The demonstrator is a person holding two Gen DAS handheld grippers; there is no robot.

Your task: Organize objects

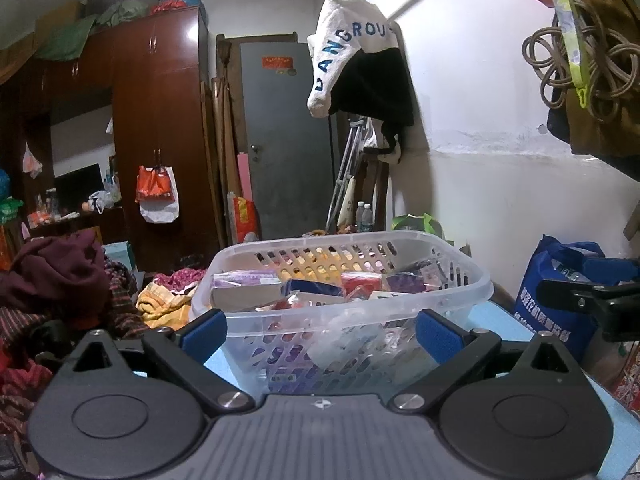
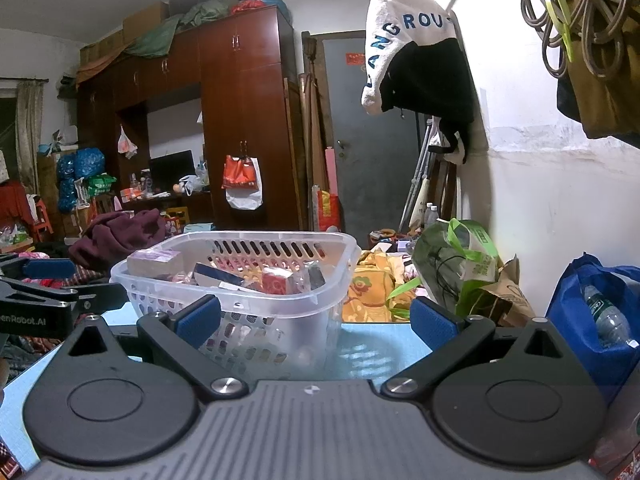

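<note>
A clear plastic basket (image 1: 360, 322) with slotted walls stands on a light blue table (image 2: 376, 348). It holds several small boxes and packets, among them a purple-and-white box (image 1: 246, 286) and a red packet (image 1: 360, 284). My left gripper (image 1: 320, 334) is open and empty, just in front of the basket's near wall. My right gripper (image 2: 316, 322) is open and empty, its left fingertip (image 2: 198, 322) before the basket's (image 2: 256, 304) near right corner. The right gripper's finger shows at the right edge of the left wrist view (image 1: 588, 300); the left gripper shows at the left of the right wrist view (image 2: 48, 296).
A blue shopping bag (image 2: 592, 320) with a water bottle stands at the right of the table. A green plastic bag (image 2: 460, 264) and brown paper bag sit behind. Piled clothes (image 1: 60, 280) lie to the left. A white wall rises on the right, with hung clothing and coiled cord.
</note>
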